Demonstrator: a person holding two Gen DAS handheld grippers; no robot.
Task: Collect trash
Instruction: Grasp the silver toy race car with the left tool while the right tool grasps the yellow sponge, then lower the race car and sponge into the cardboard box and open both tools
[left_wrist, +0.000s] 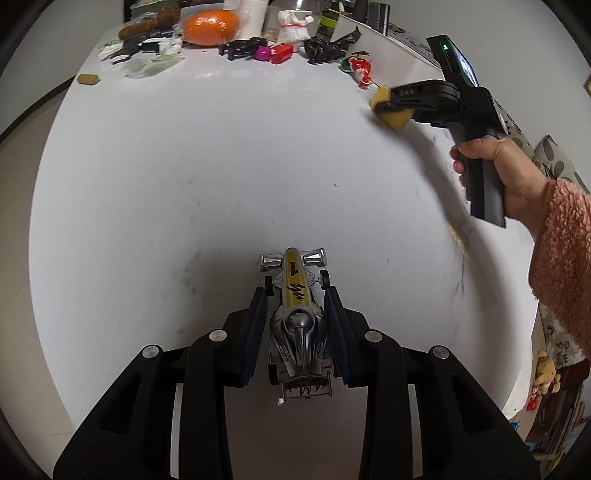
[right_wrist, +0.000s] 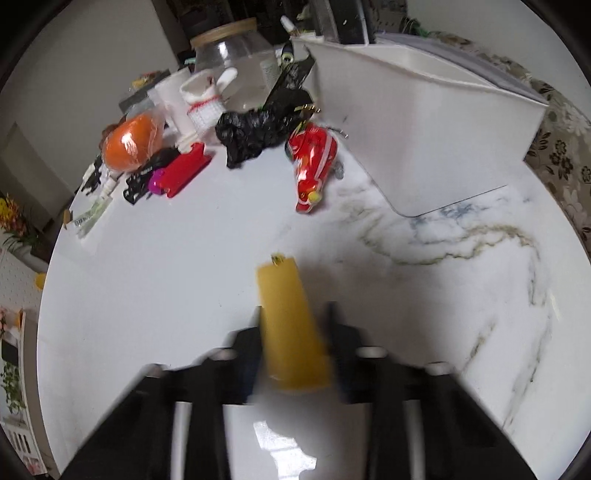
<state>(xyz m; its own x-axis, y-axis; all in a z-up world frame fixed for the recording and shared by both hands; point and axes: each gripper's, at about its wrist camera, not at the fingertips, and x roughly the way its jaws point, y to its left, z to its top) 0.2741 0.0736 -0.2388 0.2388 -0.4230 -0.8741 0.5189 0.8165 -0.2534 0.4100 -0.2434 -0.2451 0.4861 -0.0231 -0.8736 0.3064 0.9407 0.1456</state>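
Claws first: your left claw (left_wrist: 295, 291) is clamped on a silver and yellow toy car (left_wrist: 297, 325) just above the tabletop (left_wrist: 184, 184). Your right claw (right_wrist: 293, 314) is closed tight on a yellow block (right_wrist: 290, 325), held near the white bin (right_wrist: 424, 122), with a red wrapper (right_wrist: 314, 162) lying just beside that bin.

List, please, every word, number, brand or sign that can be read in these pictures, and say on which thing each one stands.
"1": on the yellow stripe of the toy race car in the left gripper.
Raised letters on the right gripper, which holds a yellow block: too blurred to read surely.
Print on the red wrapper: too blurred to read.
Label on the glass jar: too small to read.
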